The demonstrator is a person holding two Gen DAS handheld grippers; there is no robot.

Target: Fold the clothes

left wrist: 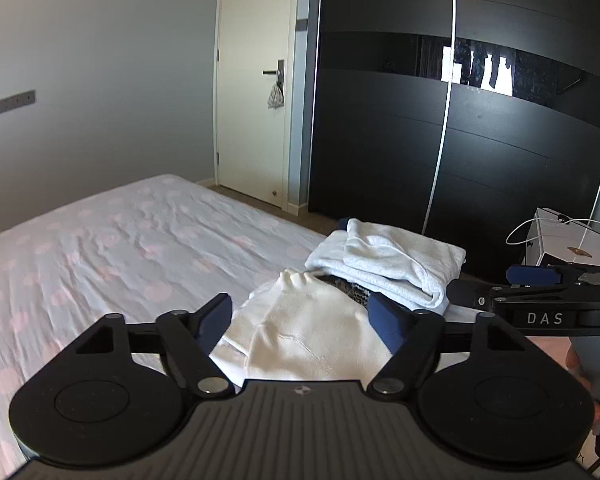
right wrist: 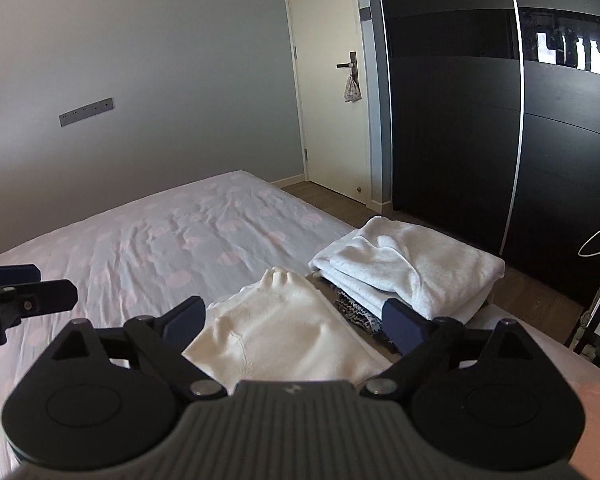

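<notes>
1. Lying on the bed, the cream garment is folded into a rough rectangle with a bunched end pointing toward the wardrobe.
2. Left hand-held gripper: its jaws stand wide apart, blue pads on either side of the cream garment and above it, gripping nothing.
3. Right hand-held gripper: likewise spread wide, nothing between the pads, with the cream garment seen below and between its fingers.
4. Measured from the cream garment, the stack of white folded clothes sits just beyond it, toward the wardrobe, at the bed's edge.
5. A dark patterned cloth peeks out from under that stack, touching the cream garment's far right side.
6. In the left wrist view, the right hand-held gripper shows just right of the cream garment, beside the stack; in the right wrist view the left one shows well left of the garment, over bare sheet.
7. Beyond the cream garment, past the bed's far corner, stands a pale door with a small pouch hanging from its handle.
</notes>
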